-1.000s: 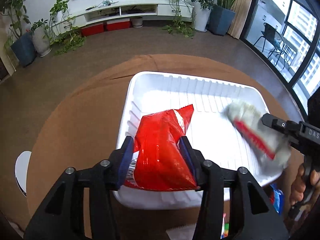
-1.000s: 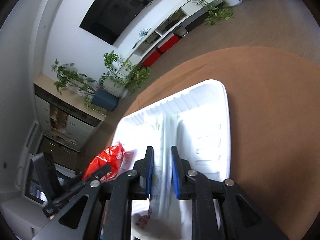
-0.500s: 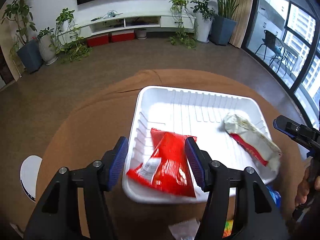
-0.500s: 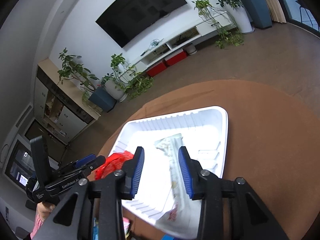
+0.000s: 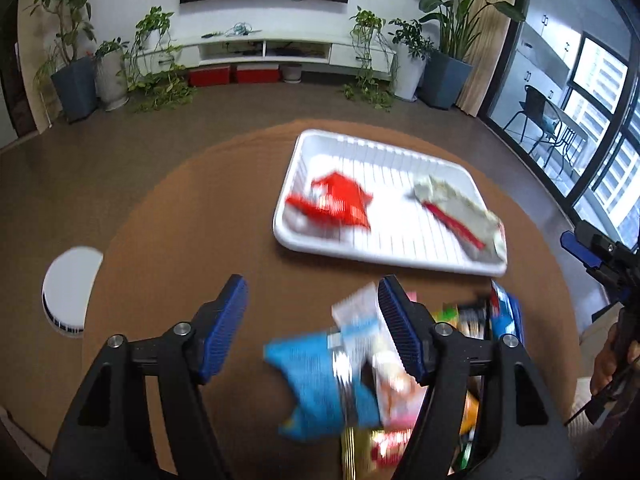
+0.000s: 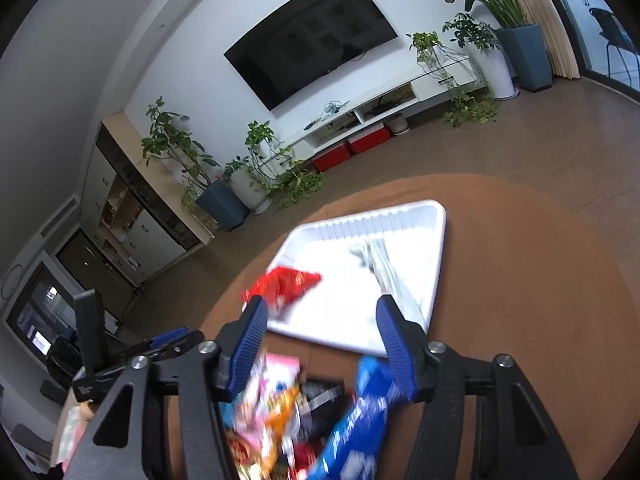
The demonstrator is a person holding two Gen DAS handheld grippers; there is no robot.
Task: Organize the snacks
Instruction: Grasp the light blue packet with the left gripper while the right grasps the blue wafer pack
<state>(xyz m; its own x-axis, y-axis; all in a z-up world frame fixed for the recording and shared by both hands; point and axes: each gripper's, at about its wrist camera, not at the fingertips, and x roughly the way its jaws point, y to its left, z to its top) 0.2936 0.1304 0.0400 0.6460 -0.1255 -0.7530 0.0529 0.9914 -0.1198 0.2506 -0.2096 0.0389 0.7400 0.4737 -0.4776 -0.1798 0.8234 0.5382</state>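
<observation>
Round brown table (image 5: 168, 216), a white tray (image 5: 472, 264) toward the far edge, slightly right of centre. In the tray, toward its left end, a red snack bag (image 5: 336, 202); toward the right end, a pale wrapper with a red stripe (image 5: 460, 212), reaching the tray's near right corner. Both flat on the ribbed floor, well apart.

At the near edge of the table, a blurred heap of snack packets (image 5: 384, 364): a light blue bag (image 5: 316, 384), a white packet, pink, orange and dark wrappers, a darker blue bag (image 6: 360, 420) on the right side of the heap. Too smeared for labels.

Left gripper (image 5: 312, 324) above the near half of the table, jaws spread wide, having just been opening, nothing pinched; light blue bag below and between the pads, no contact visible. Right gripper (image 6: 320, 340) over the heap, jaws likewise spread after just opening, empty; tray's near rim visible through the gap. A hand (image 5: 608, 364) on the right gripper's handle at the right border of the left view.

White round stool (image 5: 68, 284) just off the table's left edge.
</observation>
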